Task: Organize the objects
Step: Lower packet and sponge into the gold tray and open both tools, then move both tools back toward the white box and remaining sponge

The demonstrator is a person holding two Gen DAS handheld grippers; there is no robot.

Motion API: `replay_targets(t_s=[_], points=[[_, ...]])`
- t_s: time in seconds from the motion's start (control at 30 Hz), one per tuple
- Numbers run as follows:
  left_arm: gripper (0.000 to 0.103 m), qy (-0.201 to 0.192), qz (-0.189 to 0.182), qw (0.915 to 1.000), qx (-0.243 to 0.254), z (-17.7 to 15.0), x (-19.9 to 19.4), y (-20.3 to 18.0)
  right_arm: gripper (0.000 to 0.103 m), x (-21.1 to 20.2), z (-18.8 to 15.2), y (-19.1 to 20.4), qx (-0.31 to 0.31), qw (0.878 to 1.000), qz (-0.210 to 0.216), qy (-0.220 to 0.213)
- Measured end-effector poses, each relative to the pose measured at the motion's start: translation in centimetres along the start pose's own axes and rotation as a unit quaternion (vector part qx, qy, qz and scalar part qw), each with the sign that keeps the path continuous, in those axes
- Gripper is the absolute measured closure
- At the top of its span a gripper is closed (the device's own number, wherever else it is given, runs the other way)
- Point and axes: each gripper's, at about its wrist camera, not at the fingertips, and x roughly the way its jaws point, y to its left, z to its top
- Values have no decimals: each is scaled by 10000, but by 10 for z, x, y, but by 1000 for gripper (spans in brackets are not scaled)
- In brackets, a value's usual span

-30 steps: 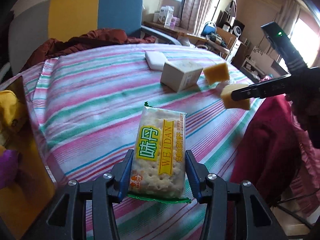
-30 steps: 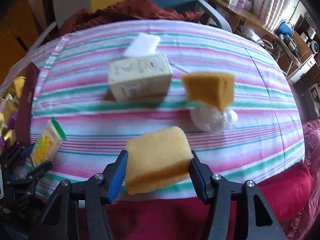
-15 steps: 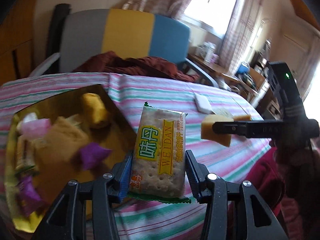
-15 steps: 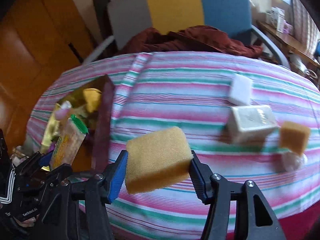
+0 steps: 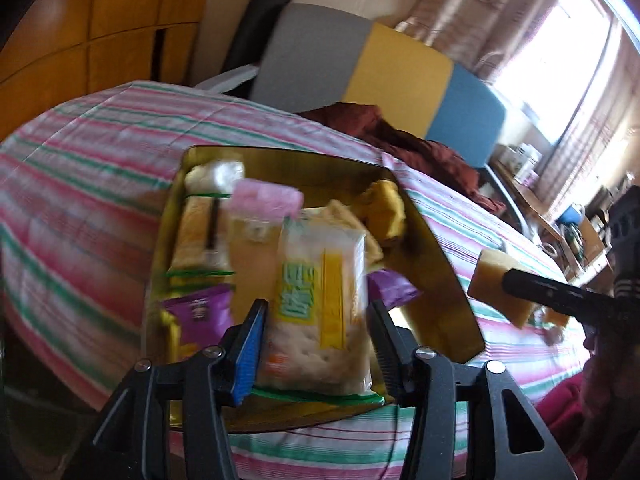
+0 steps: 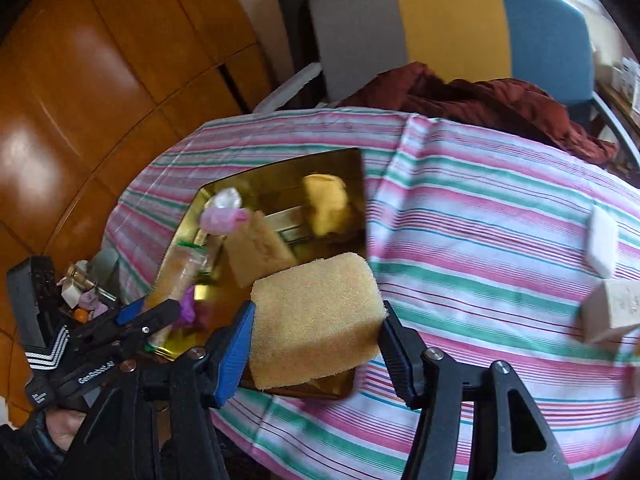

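Left view: left gripper [image 5: 316, 340] jaws opening around the cracker pack [image 5: 318, 304], gaps at both pads; tin [image 5: 448, 280] below.
Pack: light, brittle; take by long edges.
Right view: right gripper [image 6: 316, 344] jaws opening, sponge [image 6: 316, 316] between, over tin [image 6: 340, 164] corner.
Sponge: soft, squashes.

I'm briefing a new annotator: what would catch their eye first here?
The yellow-labelled cracker packet sits between the left gripper's opening jaws, above the gold tin tray of snacks. The yellow sponge block fills the opening right gripper, over the tray's near corner on the striped tablecloth.
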Motion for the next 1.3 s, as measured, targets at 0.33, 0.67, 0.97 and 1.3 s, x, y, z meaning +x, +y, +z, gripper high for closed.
replay_targets(t_s=[0.33,0.67,0.97,1.3], points=[[36,-226,324,9992,112,2,-10,7,28,34,-15,11,-21,9991,-19,435],[27,-382,755,9958,357,5,-19,-4,20,28,-28,25,-265,9990,-306,181],[26,-423,980,9930,510,7,-21,-12,20,14,-31,35,-466,9950,-805,-376],[25,-464,926,9918,744,10,-24,-31,20,-2,-31,2,-12,9929,-1023,-604]])
